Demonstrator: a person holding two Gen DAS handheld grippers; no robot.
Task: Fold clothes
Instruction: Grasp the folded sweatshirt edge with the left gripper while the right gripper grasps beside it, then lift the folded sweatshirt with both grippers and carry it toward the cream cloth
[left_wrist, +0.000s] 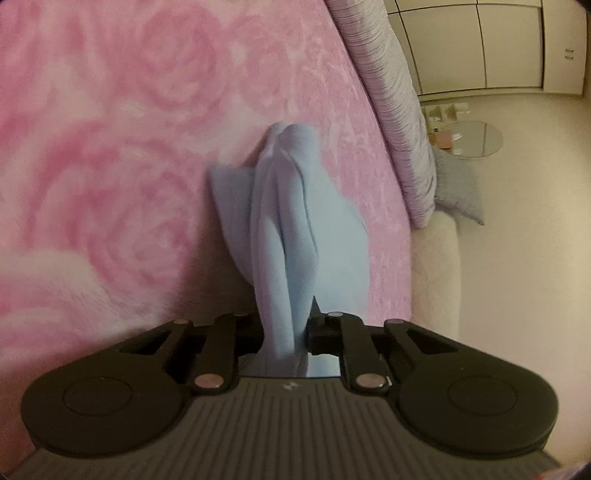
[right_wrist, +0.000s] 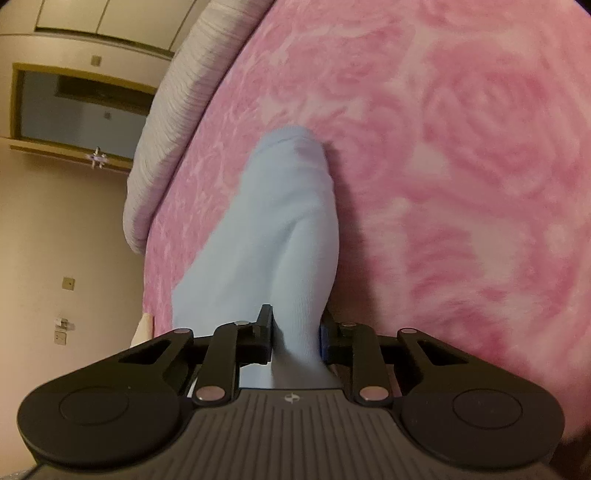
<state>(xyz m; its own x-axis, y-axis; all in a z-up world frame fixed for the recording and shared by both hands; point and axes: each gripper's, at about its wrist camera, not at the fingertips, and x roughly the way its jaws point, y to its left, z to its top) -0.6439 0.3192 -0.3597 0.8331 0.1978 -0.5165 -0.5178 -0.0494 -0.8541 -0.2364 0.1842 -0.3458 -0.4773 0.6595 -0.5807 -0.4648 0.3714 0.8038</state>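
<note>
A light blue garment (left_wrist: 284, 229) hangs in folds over a pink rose-patterned bedspread (left_wrist: 110, 147). In the left wrist view my left gripper (left_wrist: 282, 332) is shut on a bunched edge of it, and the cloth runs forward from the jaws. In the right wrist view my right gripper (right_wrist: 295, 332) is shut on another part of the light blue garment (right_wrist: 280, 229), which stretches away to a rounded end on the bedspread (right_wrist: 461, 166). The fingertips are hidden by the cloth in both views.
A striped grey-lilac pillow (left_wrist: 391, 110) lies along the bed's edge, with a grey cloth (left_wrist: 458, 192) below it. Beyond are a pale floor, a round glass table (left_wrist: 472, 138) and wardrobe doors. In the right wrist view the same pillow (right_wrist: 177, 110) borders a wall with a framed opening (right_wrist: 74, 110).
</note>
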